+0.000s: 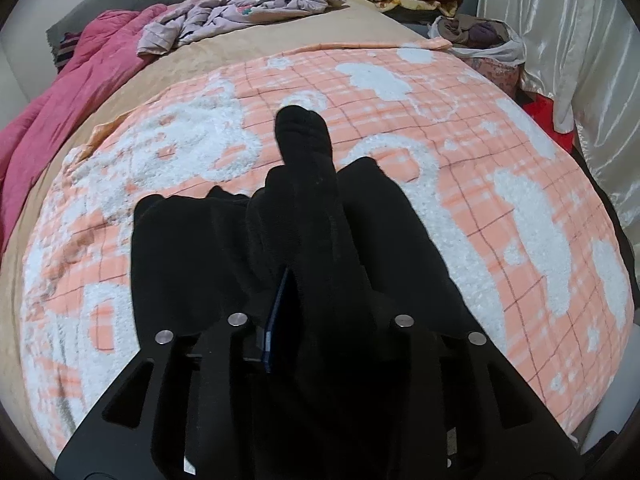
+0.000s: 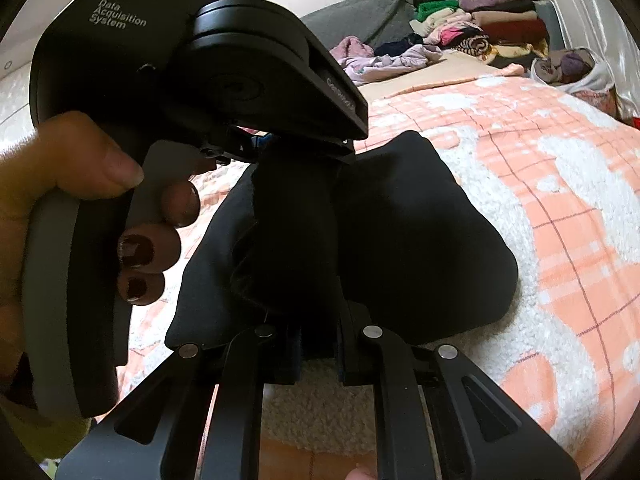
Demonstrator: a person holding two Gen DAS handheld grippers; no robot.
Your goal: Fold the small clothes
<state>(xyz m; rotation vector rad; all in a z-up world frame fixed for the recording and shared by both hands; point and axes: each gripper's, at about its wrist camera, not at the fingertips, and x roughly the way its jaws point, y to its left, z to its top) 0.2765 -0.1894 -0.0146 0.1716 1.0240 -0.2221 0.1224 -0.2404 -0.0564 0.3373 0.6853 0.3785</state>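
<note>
Both tongs' tips buried in black garment (image 1: 248,248).

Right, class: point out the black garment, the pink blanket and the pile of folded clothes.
black garment (image 2: 420,240): right wrist view, on its bulging right half.
pink blanket (image 1: 60,108): left wrist view, on its rumpled middle.
pile of folded clothes (image 2: 492,24): right wrist view, on the stack's middle.

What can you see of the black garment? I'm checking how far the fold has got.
The black garment is plain, matte, soft-looking cloth, bunched into rounded lobes rather than flat. It lies on the peach checked blanket. A gathered middle strip is pinched by the left tongs and rises past them to a rounded end; the right tongs also appear shut on that strip. Its full shape is hidden.
</note>
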